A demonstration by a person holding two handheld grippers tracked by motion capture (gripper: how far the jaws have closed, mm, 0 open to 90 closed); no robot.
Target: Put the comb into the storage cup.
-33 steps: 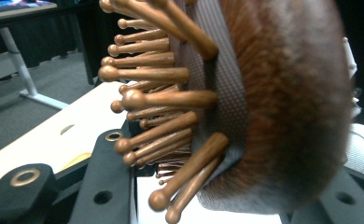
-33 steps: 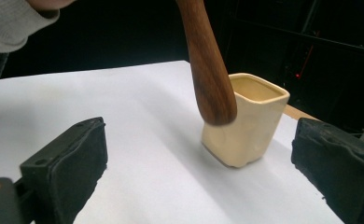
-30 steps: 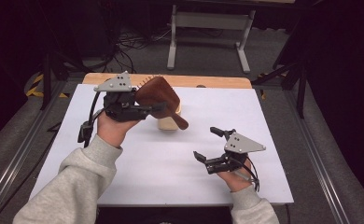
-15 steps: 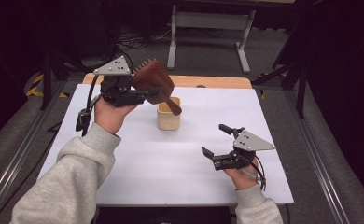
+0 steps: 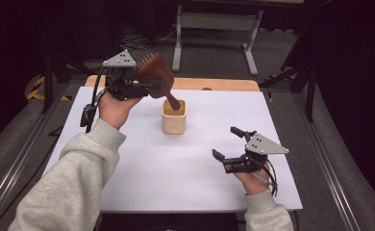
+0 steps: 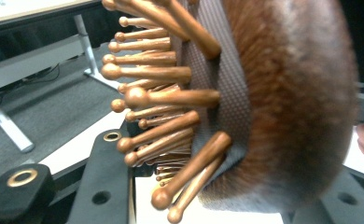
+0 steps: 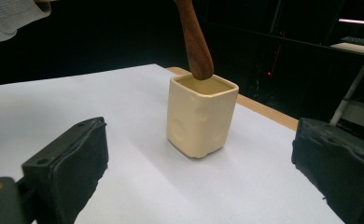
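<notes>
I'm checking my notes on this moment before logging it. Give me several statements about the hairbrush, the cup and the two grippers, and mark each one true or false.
1. The left gripper is clamped on the head of the wooden hairbrush. True.
2. The hairbrush lies flat on the white table. False: it is held up in the air, handle pointing down at the cream cup.
3. The tip of the brush handle is at the cup's opening. True, as the right gripper view shows.
4. The right gripper is shut on the cup. False: its jaws are open and hold nothing, apart from the cup.
5. The cup lies tipped on its side. False: it stands upright.
</notes>
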